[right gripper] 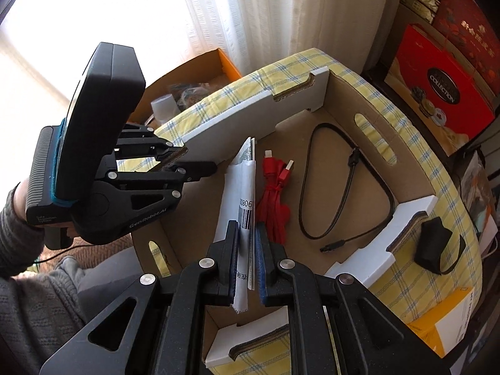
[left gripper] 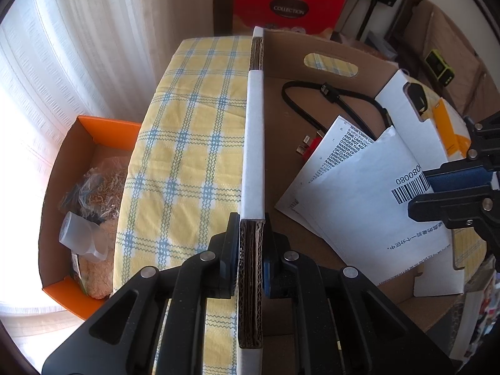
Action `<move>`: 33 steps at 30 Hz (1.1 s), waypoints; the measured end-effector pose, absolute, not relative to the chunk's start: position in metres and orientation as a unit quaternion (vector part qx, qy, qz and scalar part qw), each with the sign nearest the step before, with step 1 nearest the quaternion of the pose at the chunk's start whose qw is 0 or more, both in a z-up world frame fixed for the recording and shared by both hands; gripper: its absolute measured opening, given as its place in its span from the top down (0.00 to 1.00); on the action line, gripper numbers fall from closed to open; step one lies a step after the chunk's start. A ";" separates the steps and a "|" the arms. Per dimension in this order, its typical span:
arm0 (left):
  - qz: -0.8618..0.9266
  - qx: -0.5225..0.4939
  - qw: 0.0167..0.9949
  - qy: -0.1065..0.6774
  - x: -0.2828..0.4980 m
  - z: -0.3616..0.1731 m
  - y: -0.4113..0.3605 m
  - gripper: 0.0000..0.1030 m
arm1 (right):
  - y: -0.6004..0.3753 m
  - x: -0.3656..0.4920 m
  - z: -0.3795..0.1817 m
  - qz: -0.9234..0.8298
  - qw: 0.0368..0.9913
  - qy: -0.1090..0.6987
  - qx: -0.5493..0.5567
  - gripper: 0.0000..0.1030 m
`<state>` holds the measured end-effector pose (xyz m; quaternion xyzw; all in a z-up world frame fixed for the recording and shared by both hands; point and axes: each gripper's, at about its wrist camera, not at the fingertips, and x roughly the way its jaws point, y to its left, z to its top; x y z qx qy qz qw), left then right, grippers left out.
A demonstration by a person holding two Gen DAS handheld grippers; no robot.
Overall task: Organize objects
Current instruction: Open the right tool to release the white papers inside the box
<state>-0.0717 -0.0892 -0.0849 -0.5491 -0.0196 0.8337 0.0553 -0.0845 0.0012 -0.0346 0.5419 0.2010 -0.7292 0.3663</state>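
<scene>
While the right claw [right gripper: 247,259] pinches the white barcoded paper sheets [right gripper: 242,206] edge-up, long axis running away from the camera, inside the brown cardboard box [right gripper: 340,93], the left claw [left gripper: 250,250] clamps the box's wall on the yellow-checked table [left gripper: 187,131].

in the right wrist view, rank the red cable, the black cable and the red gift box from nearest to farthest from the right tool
1. Red cable: just right of the right tool, on the cardboard box floor.
2. Black cable: further right, in the same box.
3. Red gift box: outside, beyond the far wall, upper right.
</scene>
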 end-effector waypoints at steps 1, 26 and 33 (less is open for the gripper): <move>0.834 -0.549 0.055 -0.019 -0.071 -0.085 -0.089 0.90 | 0.001 -0.086 -0.035 -0.726 0.370 0.204 0.543 0.91; 0.833 -0.550 0.058 -0.021 -0.072 -0.086 -0.088 0.90 | 0.007 -0.098 -0.046 -0.674 0.405 0.262 0.560 0.87; 0.833 -0.550 0.057 -0.019 -0.072 -0.087 -0.090 0.91 | -0.013 -0.098 -0.063 -0.675 0.407 0.261 0.557 0.80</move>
